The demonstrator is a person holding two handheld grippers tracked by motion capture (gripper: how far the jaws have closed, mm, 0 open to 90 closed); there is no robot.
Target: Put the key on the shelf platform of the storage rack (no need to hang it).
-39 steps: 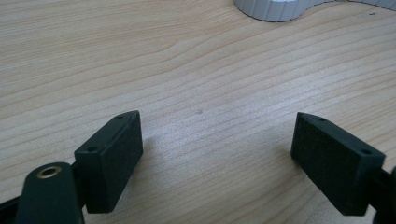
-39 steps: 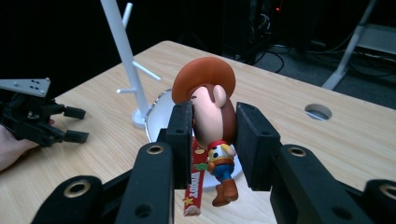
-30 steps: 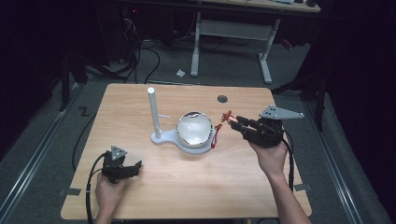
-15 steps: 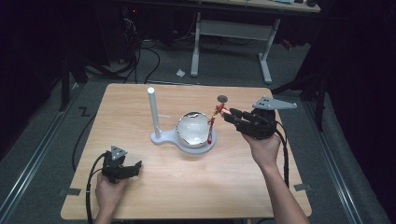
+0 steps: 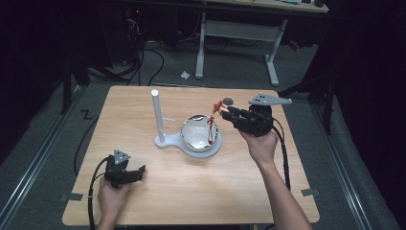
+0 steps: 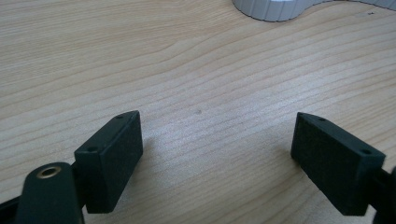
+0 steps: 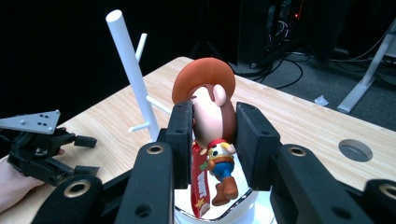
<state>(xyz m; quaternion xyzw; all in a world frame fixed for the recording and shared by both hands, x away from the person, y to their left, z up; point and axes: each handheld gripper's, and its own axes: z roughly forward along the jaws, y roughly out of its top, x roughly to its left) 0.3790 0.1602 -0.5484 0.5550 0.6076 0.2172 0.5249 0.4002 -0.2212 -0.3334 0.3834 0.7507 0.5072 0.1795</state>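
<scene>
A small cowboy figure (image 7: pixel 210 107) with a brown hat and a red strap (image 7: pixel 198 186) hangs between the jaws of my right gripper (image 7: pixel 212 116), which is shut on its head. In the high view the right gripper (image 5: pixel 226 113) holds the figure (image 5: pixel 218 105) above the right rim of a shiny bowl (image 5: pixel 197 134), and the strap dangles over it. The bowl sits on a white stand (image 5: pixel 165 142) with an upright post (image 5: pixel 158 115). My left gripper (image 5: pixel 138 171) rests on the table near the front left. Its jaws (image 6: pixel 215 140) are open over bare wood.
The wooden table (image 5: pixel 201 191) has a dark round hole (image 5: pixel 229 101) near its far edge, behind the right gripper. The stand's white base (image 6: pixel 275 9) lies just ahead of the left gripper. Dark floor, cables and a desk frame (image 5: pixel 239 38) lie beyond the table.
My right gripper has carried the cowboy figure left and toward the far side, from beside the bowl to over its right rim. The left gripper has stayed put.
</scene>
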